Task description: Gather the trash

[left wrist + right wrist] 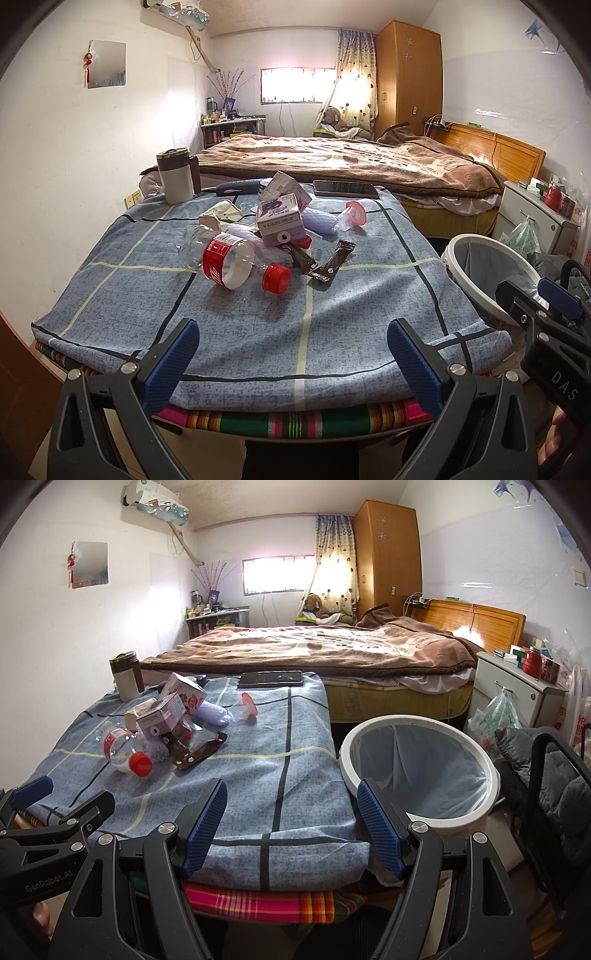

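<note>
toward the middle of the table (258, 332), draped in a blue checked cloth over a striped one: a heap of trash, all of it untouched. nearest the front edge, a crushed clear plastic bottle (236, 262) with red label and red cap, lying on its side; just beside it, two dark foil sachets (325, 264), flat and crinkled; behind, a purple carton (279, 219), boxy and stiff, resting on soft lilac foam netting (321, 221); a crumpled tissue (219, 214) toward the left; a small clear cup with a pink lid (352, 216) toward the back right. off the right edge, a round white bin (419, 771) lined with a thin grey bag, seemingly empty.

left gripper (291, 362) and right gripper (291, 823): both spread wide, holding nothing, hovering at the front edge. first step, by the look of it: picking one piece. next move likely calls for reaching forward to the bottle, closing gently across its slick, springy body, then carrying right to the bin.
</note>
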Available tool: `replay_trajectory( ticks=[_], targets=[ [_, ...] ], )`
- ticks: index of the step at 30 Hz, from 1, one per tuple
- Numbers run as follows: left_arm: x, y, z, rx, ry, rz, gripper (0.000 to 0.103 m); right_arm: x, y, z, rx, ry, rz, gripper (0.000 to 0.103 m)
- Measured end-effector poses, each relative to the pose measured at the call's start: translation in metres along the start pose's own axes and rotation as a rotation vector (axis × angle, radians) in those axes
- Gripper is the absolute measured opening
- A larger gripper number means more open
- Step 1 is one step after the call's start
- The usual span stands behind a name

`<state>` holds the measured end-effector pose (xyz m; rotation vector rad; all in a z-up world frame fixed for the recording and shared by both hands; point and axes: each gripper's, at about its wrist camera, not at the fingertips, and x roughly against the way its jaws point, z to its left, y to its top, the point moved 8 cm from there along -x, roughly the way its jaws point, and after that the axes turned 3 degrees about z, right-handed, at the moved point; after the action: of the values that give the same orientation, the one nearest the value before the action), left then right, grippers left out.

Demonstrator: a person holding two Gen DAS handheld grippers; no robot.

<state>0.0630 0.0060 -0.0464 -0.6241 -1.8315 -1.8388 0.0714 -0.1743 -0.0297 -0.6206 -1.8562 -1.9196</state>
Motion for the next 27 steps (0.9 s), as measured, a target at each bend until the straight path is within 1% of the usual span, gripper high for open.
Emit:
replay_trajectory(
  ticks=[27],
  targets=[
    [0.0018, -0.0008, 0.0009, 0.002, 0.004, -0.001, 0.103, 0.0019, 0.0007, -0.0009, 0.002, -0.001, -0.003, 0.074]
  ],
)
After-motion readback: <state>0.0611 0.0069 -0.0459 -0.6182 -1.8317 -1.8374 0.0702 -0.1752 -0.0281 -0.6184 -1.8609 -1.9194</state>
